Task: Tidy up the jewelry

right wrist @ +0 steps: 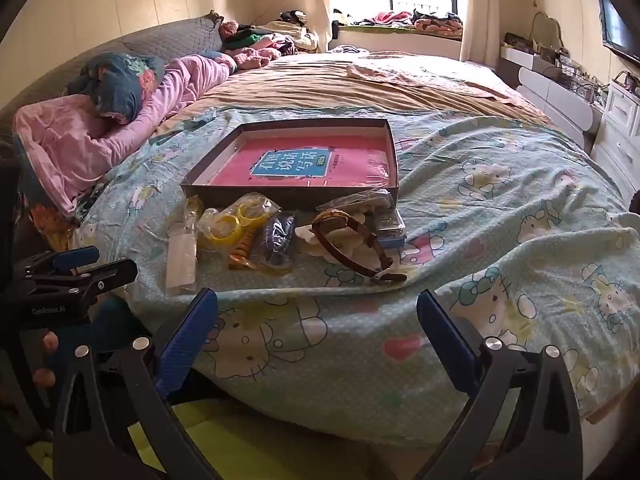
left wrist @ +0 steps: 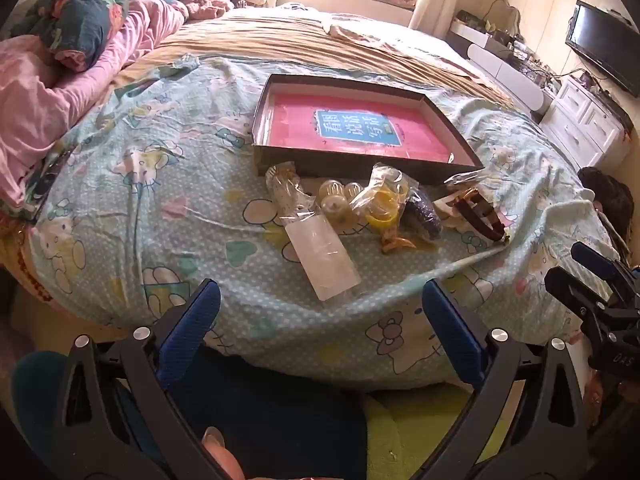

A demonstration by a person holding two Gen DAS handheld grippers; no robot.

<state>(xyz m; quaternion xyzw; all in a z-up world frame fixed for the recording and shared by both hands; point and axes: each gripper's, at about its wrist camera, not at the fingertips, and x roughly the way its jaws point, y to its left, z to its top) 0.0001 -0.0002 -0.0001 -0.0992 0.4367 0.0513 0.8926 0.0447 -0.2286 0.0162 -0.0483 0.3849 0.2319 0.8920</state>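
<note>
We see our left gripper [left wrist: 320, 300] spread wide, empty, over the bed's [left wrist: 160, 184] near edge; bagged yellow bangles [left wrist: 383, 204] and a brown headband [left wrist: 482, 212] lie before the box [left wrist: 276, 160].

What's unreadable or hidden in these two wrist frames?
- Dark bag contents: both views, crinkled plastic glare.
- Small flat box: right wrist view, brown band covers part of it; left wrist view barely shows it.
- Round clear capsules: left wrist view, contents too small; right wrist view, bagged yellow bangles hide them.
- Tray floor: pink book covers it.
</note>
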